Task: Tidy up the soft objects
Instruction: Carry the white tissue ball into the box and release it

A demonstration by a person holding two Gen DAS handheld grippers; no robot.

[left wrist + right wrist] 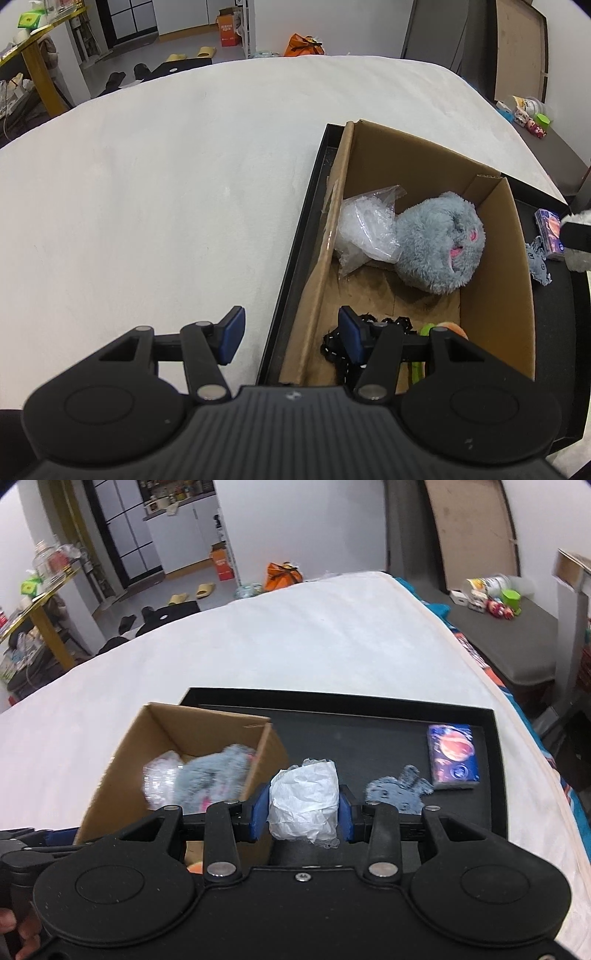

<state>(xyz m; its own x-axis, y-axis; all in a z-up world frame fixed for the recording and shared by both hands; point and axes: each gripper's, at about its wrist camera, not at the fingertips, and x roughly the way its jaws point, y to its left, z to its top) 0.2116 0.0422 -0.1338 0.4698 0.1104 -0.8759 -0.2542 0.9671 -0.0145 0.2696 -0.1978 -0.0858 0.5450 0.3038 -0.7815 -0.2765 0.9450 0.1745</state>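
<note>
Cardboard box (129, 760) stands at the nine o'clock end of a black tray (369, 738) that lies on a white bed (295, 646). Inside the box, a crumpled clear plastic bag (364, 229) lies at its ten o'clock side, touching a grey plush toy (439, 243) just to its right; something black and chain-like (338, 349), hard to identify from here, sits at the six o'clock end beside an orange and green item (443, 328). The left hand-held gripper (291, 336) hangs over the box's near left wall, its blue pads parted and empty. On the bare tray floor toward three o'clock, the right hand-held gripper (303, 808) is clamped on a wad of white tissue paper (304, 801), pads pressing both sides. Further right lie a flat grey rabbit-shaped piece (400, 790) and, at two o'clock of it, a blue tissue packet (452, 757).
</note>
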